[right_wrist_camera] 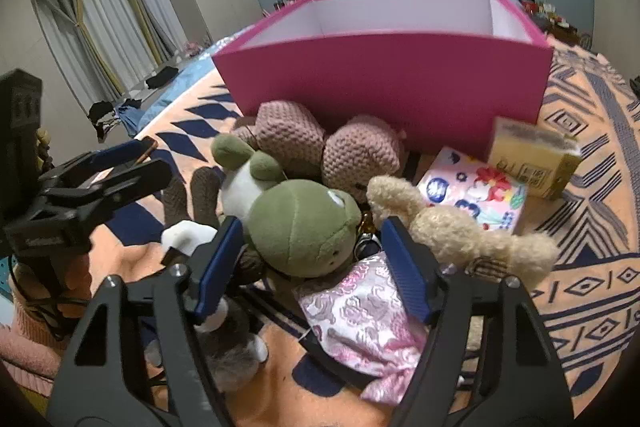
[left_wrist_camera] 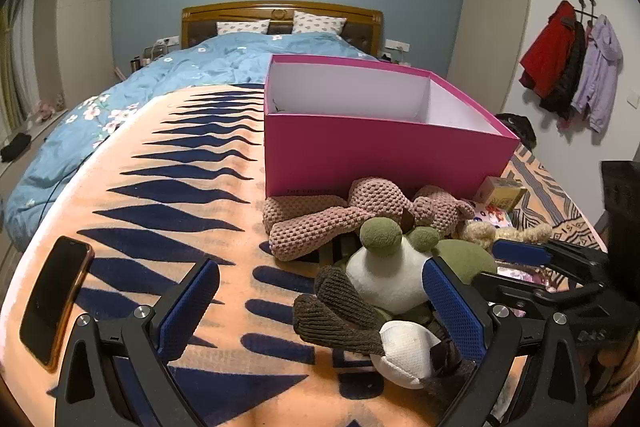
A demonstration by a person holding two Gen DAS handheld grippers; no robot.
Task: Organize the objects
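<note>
An open pink box [left_wrist_camera: 384,151] [right_wrist_camera: 384,75] with a white inside stands on the orange and navy blanket [left_wrist_camera: 180,187]. A pile of soft toys lies in front of it: a pink knitted plush [left_wrist_camera: 348,215] [right_wrist_camera: 288,135], a green and white frog plush [left_wrist_camera: 384,267] [right_wrist_camera: 300,227], a brown knitted toy [left_wrist_camera: 340,315] and a beige plush [right_wrist_camera: 460,231]. My left gripper [left_wrist_camera: 320,307] is open, with the brown toy's legs between its fingers, untouched. My right gripper [right_wrist_camera: 312,267] is open around the frog's head, above a pink satin pouch [right_wrist_camera: 360,315].
A phone [left_wrist_camera: 56,303] lies on the blanket at the left. A small yellow carton [right_wrist_camera: 532,163] and a flowery packet [right_wrist_camera: 476,195] sit right of the toys. The bed with a blue duvet [left_wrist_camera: 200,67] runs behind the box. Coats [left_wrist_camera: 572,67] hang on the right wall.
</note>
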